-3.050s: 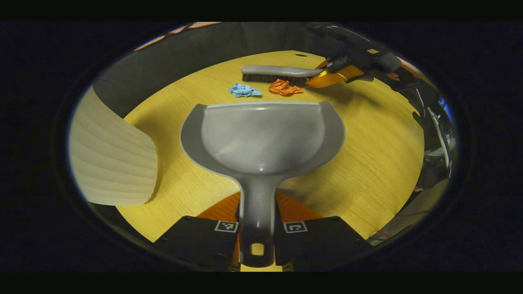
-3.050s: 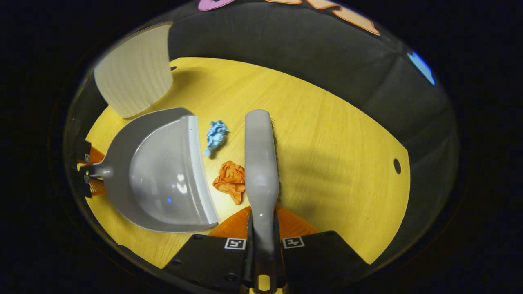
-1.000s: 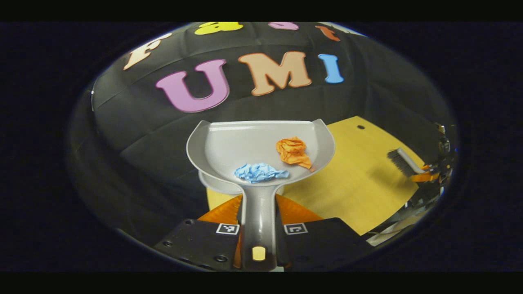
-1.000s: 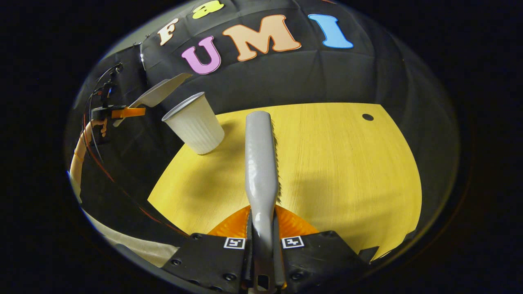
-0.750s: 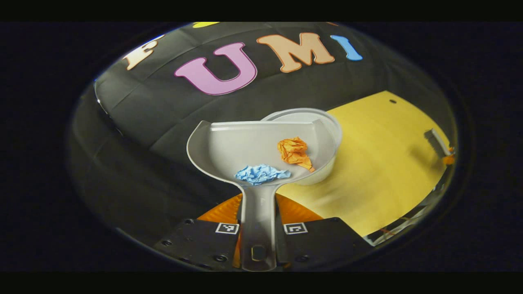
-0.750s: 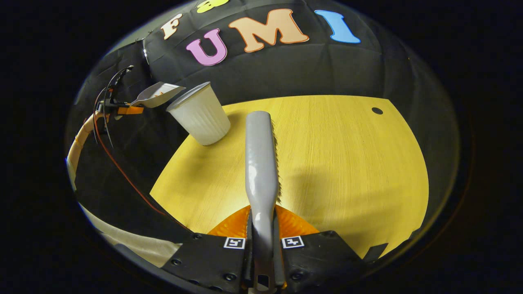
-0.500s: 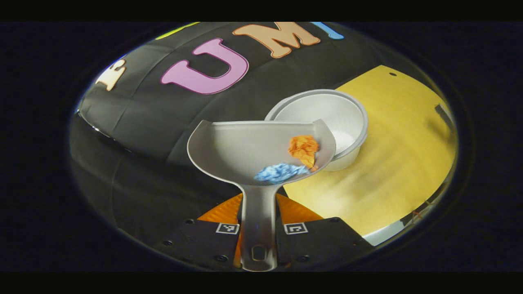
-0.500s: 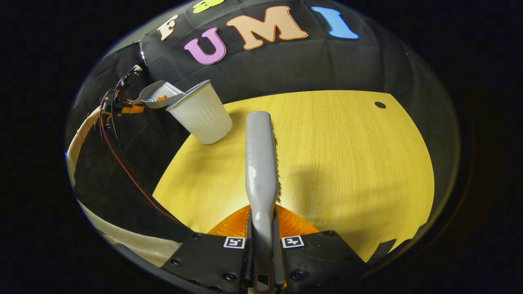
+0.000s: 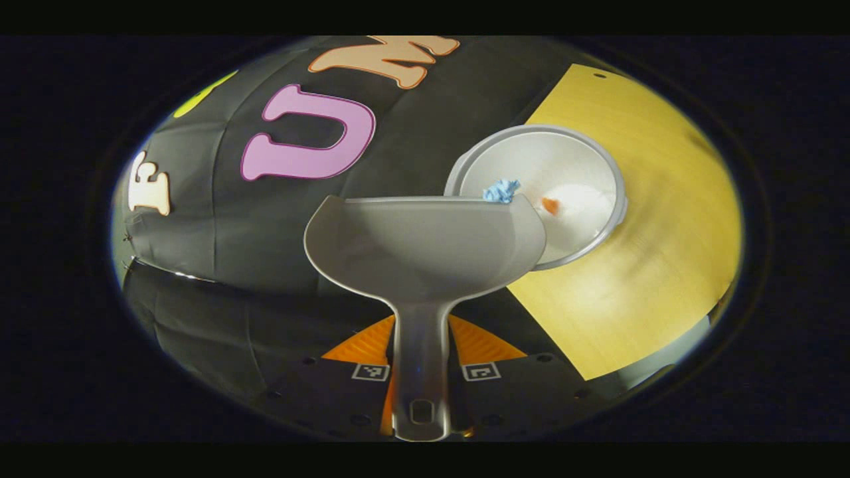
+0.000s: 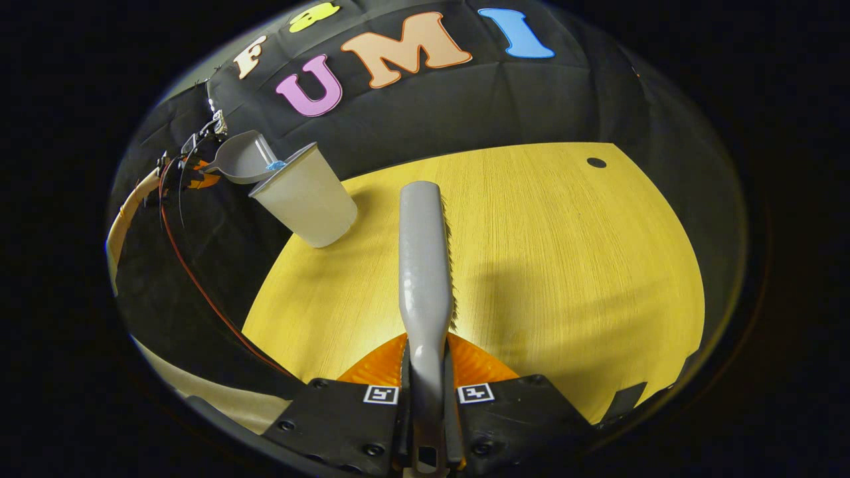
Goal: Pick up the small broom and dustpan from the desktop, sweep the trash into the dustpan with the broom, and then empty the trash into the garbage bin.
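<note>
One grey dustpan (image 9: 425, 242), tipped ahead of the left gripper's fingers (image 9: 481, 345); one white ribbed garbage bin (image 9: 601, 219) just beyond its lip; two crumpled scraps of trash, one blue paper wad (image 9: 501, 191) at the pan's far edge and one orange paper wad (image 9: 550, 205) inside the bin. One small broom (image 10: 425, 265) runs forward between the right gripper's fingers (image 10: 478, 362). One yellow wooden counter (image 10: 564, 265) carries the bin. Two grippers in all.

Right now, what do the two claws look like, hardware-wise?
Each claw, left claw and right claw, has a black body with visible screws and two small square black-and-white tags. In the right gripper view, red and black cables trail from the left one.
</note>
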Demonstrator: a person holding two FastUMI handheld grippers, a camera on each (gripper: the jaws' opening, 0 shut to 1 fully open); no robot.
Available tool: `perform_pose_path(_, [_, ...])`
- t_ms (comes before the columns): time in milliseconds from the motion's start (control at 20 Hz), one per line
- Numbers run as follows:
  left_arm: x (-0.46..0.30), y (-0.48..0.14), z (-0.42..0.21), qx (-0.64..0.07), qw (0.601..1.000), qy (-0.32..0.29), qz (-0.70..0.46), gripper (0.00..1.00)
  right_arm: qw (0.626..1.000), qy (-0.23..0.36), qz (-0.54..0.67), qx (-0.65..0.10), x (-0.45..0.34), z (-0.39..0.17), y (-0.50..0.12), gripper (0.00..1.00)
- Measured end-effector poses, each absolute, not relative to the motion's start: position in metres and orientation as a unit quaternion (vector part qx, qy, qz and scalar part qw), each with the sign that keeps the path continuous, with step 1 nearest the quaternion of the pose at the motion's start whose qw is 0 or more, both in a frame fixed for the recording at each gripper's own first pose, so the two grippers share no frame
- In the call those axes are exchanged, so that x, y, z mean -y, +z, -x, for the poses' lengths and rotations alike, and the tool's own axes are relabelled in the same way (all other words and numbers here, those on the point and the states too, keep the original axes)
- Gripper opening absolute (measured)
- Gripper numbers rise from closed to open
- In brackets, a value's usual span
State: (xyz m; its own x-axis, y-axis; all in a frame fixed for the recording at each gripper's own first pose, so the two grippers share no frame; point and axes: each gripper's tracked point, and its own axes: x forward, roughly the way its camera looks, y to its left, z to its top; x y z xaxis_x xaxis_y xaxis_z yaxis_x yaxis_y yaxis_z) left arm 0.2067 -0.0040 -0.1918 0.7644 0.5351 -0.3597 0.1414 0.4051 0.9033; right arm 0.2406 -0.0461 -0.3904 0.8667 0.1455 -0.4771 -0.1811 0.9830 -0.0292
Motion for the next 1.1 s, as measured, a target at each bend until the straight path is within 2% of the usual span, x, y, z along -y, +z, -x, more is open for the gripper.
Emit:
perform_pose_path(250, [-0.006, -0.183, -0.203, -0.307, 0.796, 0.134, -0.505, 0.25, 0.964, 0.078, 0.034, -0.253, 0.046, -0.242, -0.393, 0.17])
perform_pose_path(550, [0.046, -0.206, -0.187, -0.243, 0.906, 0.092, -0.334, 0.25, 0.961, 0.088, 0.037, -0.260, 0.046, -0.242, -0.395, 0.17])
perform_pose_path(800, [0.154, -0.219, -0.185, -0.194, 0.948, -0.008, -0.252, 0.25, 0.959, 0.093, 0.047, -0.264, 0.048, -0.242, -0.398, 0.17])
perform_pose_path(850, [0.178, -0.225, -0.186, -0.190, 0.951, -0.033, -0.241, 0.24, 0.958, 0.092, 0.049, -0.266, 0.049, -0.241, -0.397, 0.17])
perform_pose_path(950, [0.224, -0.244, -0.184, -0.195, 0.952, -0.074, -0.225, 0.27, 0.958, 0.090, 0.051, -0.266, 0.049, -0.242, -0.398, 0.17])
perform_pose_path(1100, [0.277, -0.278, -0.184, -0.206, 0.950, -0.107, -0.209, 0.27, 0.960, 0.078, 0.052, -0.263, 0.050, -0.241, -0.399, 0.17])
